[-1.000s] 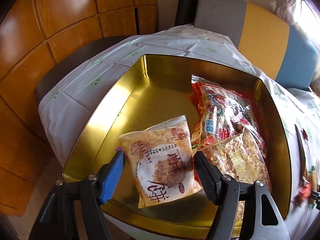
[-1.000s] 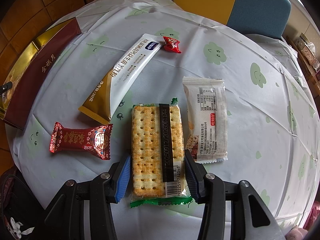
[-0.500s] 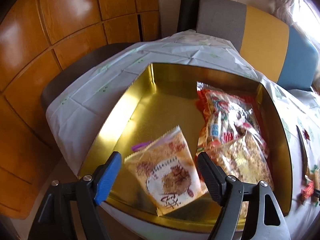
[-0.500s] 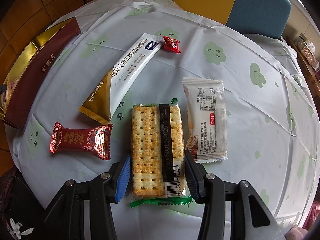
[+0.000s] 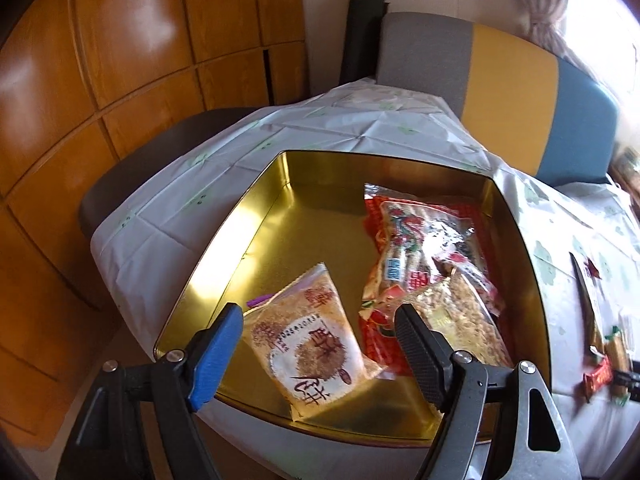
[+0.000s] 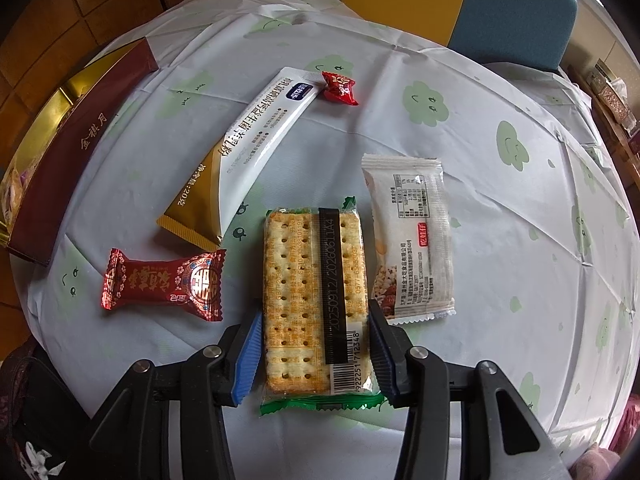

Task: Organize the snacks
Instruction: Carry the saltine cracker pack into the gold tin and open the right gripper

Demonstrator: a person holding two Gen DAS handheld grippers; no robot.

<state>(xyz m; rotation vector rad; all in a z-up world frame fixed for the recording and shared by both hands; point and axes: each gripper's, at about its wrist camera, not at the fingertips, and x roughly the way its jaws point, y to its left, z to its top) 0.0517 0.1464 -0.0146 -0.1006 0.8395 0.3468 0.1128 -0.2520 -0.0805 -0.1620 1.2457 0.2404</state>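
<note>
Gold tin open on the table, tan pastry packet lying flat inside beside red and gold bags, cracker pack flat on the cloth between red candy and white bar, long white sachet and small red candy farther off

One square gold metal tin sits on the table, with three snack bags in it: one tan pastry packet at the near left, one red-and-clear mixed bag at the far right, and one gold-printed clear bag at the near right. On the cloud-patterned cloth lie five loose snacks: two red wrapped candies, one long white-and-gold sachet, one clear cracker pack, and one white cereal bar wrapper.
</note>
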